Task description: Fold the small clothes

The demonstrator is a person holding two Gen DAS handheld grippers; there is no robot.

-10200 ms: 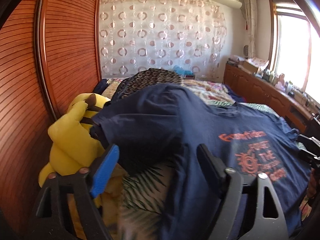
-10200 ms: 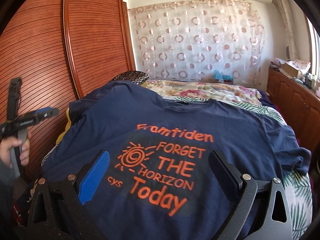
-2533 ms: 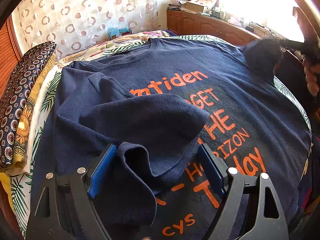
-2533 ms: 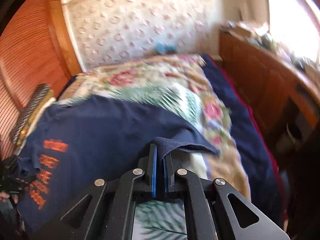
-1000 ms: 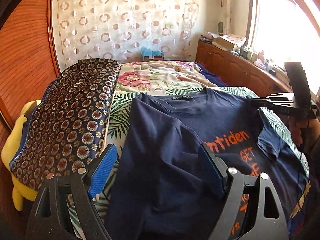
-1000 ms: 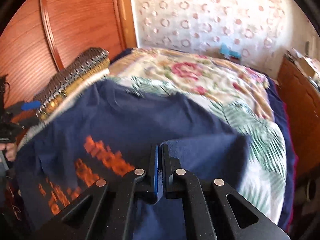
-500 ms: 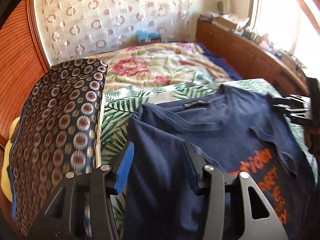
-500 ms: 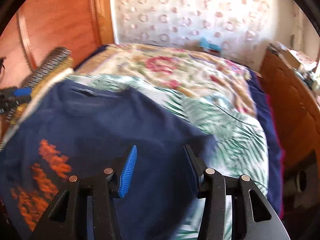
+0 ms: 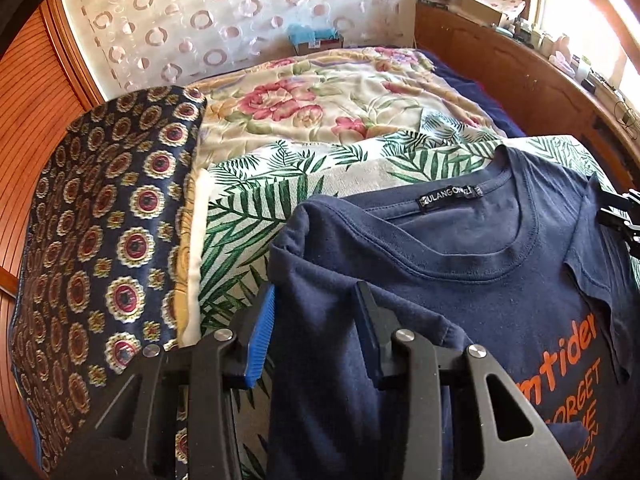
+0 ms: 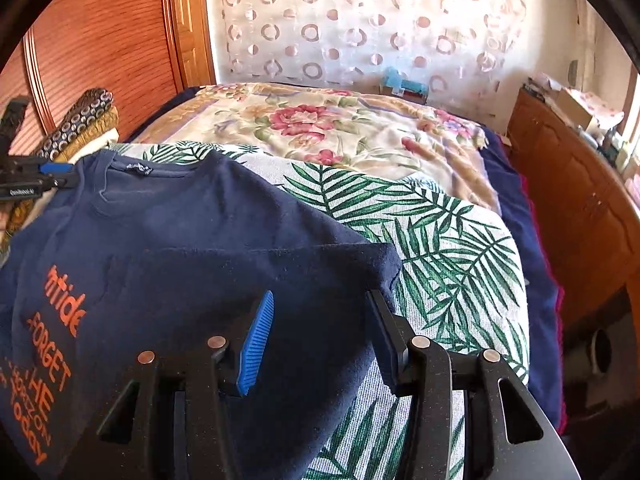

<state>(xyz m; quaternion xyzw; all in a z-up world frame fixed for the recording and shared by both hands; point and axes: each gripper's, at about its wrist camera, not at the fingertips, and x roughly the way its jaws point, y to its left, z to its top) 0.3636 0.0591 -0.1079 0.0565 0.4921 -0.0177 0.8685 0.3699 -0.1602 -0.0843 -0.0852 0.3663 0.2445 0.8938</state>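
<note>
far left, against the louvred wooden wardrobe (image 9: 24, 128), a navy medallion-print cushion (image 9: 104, 232) lies along the bed's edge. beside it, a palm-leaf sheet (image 9: 248, 216) covers the near part of the bed, with a floral quilt (image 9: 320, 100) further back toward the circle-patterned curtain (image 9: 224, 12). the navy t-shirt (image 9: 500, 304) lies face up on the palm-leaf sheet, collar toward the quilt, orange lettering partly showing; its two sleeves are folded inward over the chest. the left claw (image 9: 316, 320) is released, its fingers apart and straddling the folded left shoulder of the shirt, gripping nothing. in the right wrist view, the right claw (image 10: 320, 320) is likewise released, fingers spread above the folded-in right sleeve, whose corner lies flat just ahead of the tips. to the right of the bed, a dark blue blanket (image 10: 516, 216) hangs along the mattress side, near a wooden sideboard (image 10: 580, 200) under the window.
</note>
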